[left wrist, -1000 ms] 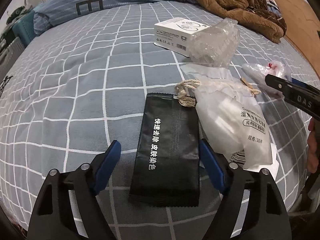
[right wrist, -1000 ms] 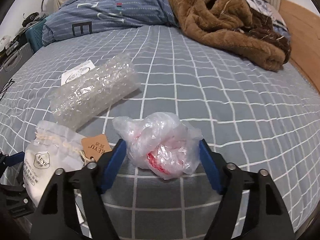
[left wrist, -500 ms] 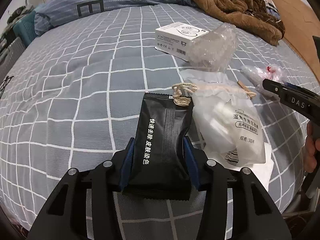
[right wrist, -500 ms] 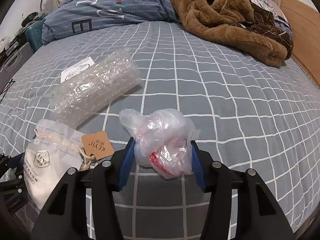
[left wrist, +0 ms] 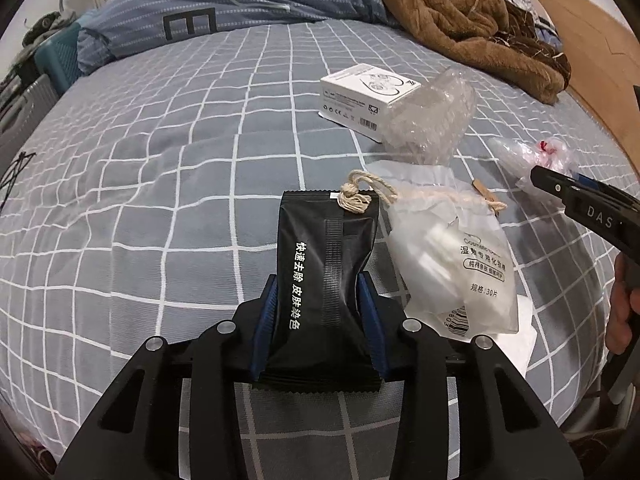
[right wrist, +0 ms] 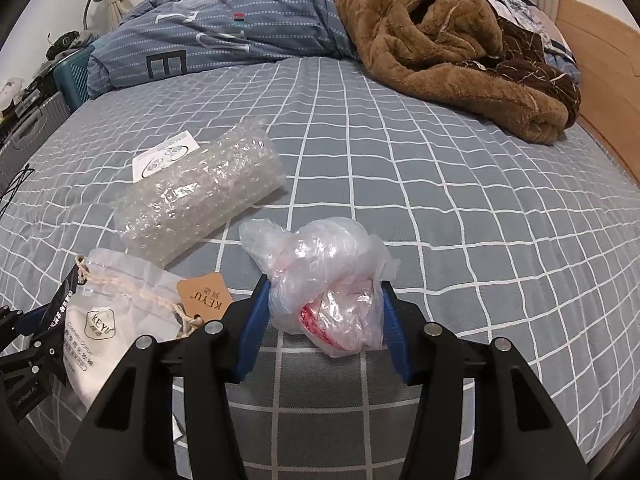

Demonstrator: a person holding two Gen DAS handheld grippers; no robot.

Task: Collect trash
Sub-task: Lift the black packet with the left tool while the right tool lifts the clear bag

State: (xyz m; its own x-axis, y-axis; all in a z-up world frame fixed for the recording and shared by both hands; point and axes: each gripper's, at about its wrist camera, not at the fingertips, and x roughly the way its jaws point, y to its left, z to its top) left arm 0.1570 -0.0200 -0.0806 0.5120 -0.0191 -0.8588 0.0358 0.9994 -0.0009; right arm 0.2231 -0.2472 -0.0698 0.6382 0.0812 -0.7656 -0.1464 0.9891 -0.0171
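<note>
My left gripper (left wrist: 320,304) is shut on a black sachet (left wrist: 324,272) with white Chinese print and holds it off the grey checked bed. My right gripper (right wrist: 322,312) is shut on a crumpled clear plastic bag (right wrist: 328,280) with red marks. A frosted drawstring pouch (left wrist: 448,256) lies just right of the sachet; it also shows in the right wrist view (right wrist: 116,312) with a brown tag (right wrist: 204,298). A roll of bubble wrap (right wrist: 200,196) and a white box (left wrist: 366,98) lie farther back.
A brown fleece blanket (right wrist: 452,40) and a blue striped duvet (right wrist: 224,32) are heaped at the head of the bed. A wooden bed frame (right wrist: 604,72) runs along the right. Luggage and clutter (left wrist: 28,92) stand off the left edge.
Both grippers closed: the left on the black sachet, the right on the crumpled plastic bag. Both have lifted their loads slightly from the bed.
</note>
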